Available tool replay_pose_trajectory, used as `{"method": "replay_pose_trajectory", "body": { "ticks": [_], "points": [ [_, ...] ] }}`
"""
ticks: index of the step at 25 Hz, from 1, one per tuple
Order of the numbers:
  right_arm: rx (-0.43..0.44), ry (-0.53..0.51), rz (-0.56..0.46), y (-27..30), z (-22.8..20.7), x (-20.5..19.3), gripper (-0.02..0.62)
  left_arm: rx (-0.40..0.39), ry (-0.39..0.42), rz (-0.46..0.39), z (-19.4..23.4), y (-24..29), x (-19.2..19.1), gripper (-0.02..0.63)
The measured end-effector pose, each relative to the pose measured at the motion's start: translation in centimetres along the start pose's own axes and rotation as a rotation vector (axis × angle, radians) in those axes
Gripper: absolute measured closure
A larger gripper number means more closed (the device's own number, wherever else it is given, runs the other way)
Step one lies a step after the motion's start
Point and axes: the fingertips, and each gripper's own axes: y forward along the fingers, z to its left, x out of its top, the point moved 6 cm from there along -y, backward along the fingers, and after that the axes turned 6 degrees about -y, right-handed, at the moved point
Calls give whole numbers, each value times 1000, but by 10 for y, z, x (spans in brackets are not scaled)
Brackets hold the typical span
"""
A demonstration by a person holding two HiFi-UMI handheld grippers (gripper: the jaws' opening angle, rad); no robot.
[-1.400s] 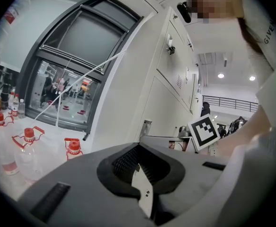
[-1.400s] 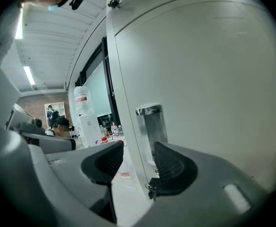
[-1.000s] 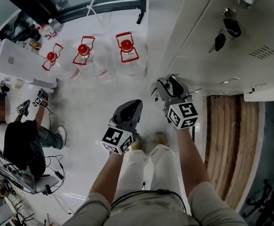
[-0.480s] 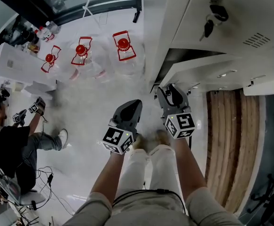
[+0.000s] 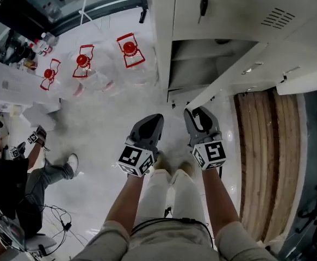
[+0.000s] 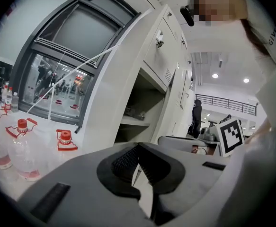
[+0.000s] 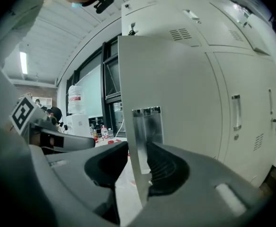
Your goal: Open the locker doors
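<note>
A tall white locker bank fills the top right of the head view. One lower door (image 5: 231, 72) stands swung out, and the compartment (image 5: 201, 64) behind it shows with its shelf. My right gripper (image 5: 197, 113) is at that door's free edge. In the right gripper view the door (image 7: 166, 79) and its metal plate (image 7: 147, 126) run between the jaws of the right gripper (image 7: 133, 162). The jaws have just been closing; the right pad lies on the door and the left pad stands off it. My left gripper (image 5: 150, 123) hovers shut and empty beside the door; the left gripper (image 6: 138, 162) faces the open compartment (image 6: 138, 108).
Keys (image 5: 203, 4) hang from the upper locker door. Three water jugs with red handles (image 5: 128, 50) stand on the white floor at the left. A seated person (image 5: 11, 173) and cables (image 5: 60, 222) are at the far left. A wooden strip (image 5: 261, 162) runs along the right.
The lower locker door has swung from nearly closed to wide open, with my right gripper at its edge. Both grippers have drawn back from the lockers, and the compartment now shows.
</note>
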Motion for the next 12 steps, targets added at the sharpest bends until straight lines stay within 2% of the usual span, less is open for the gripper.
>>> {"method": "replay_pose_trajectory", "body": {
  "ticks": [4,12],
  "points": [
    [29,-17,1,-27,-10,-5,469,-9,0,-13,-16,7,-8,607],
    [29,-12,18,-83,-34,-14,466,-4,-8,-26,-60,17,-19,607]
  ]
}}
